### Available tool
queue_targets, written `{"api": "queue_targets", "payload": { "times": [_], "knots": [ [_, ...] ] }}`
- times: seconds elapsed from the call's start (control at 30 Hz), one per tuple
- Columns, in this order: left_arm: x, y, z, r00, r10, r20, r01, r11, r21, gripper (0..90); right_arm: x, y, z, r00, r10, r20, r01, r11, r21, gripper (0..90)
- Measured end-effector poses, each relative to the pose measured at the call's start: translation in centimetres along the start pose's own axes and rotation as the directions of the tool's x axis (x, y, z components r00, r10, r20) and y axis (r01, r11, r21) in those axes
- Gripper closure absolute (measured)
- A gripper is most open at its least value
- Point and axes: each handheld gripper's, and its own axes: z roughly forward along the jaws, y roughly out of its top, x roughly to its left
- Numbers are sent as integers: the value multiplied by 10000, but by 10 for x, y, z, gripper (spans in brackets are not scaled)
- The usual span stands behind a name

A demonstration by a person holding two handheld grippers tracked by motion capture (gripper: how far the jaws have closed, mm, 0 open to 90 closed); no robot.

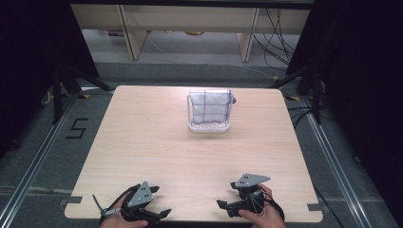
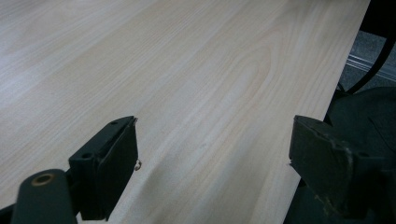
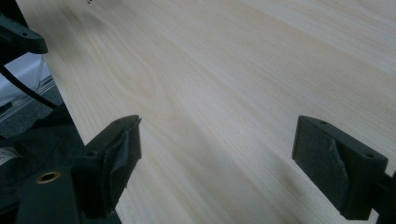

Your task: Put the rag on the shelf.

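White basket (image 1: 209,114) stands upright mid-table; left gripper (image 1: 159,214) and right gripper (image 1: 223,205) gape wide, empty

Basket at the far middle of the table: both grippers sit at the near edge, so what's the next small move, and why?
Probably reach one gripper forward toward the basket. The left gripper and right gripper both rest at the near edge of the table, jaws wide open and holding nothing, and bare wood lies between them and the basket. Which hand should go, I cannot tell.

Both hands (image 1: 124,219) are cut off by the bottom edge in the high view, and the white basket's (image 1: 209,112) contents cannot be made out.
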Motion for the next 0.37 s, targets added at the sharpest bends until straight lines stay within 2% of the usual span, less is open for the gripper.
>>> {"api": "queue_targets", "payload": {
  "times": [0.03,0.07,0.13,0.17,0.2,0.23,0.37],
  "knots": [
    [1,1,-1,9999,8,121,-10,9999,172,153,0,0,0,10000,-41,12,41,10000,11,164],
    [0,0,0,9998,-144,122,144,9999,16,153,0,0,0,10000,-46,24,46,10000,20,164],
    [0,-1,1,9998,-188,31,188,9998,-117,153,1,0,-1,9997,144,190,-146,9999,65,164],
    [2,-1,0,10000,-83,-45,84,9999,130,153,1,0,0,9998,0,180,-1,10000,75,165],
    [2,-1,0,10000,-37,-13,37,9999,95,153,1,0,0,9999,-24,166,23,9999,99,165],
    [0,-1,1,9995,-302,37,303,9995,-92,153,1,0,0,9997,-46,237,44,9999,120,165],
    [4,-2,1,9996,-279,-64,280,9996,58,153,0,-1,1,9998,-138,151,136,9998,137,166]
  ]
}}
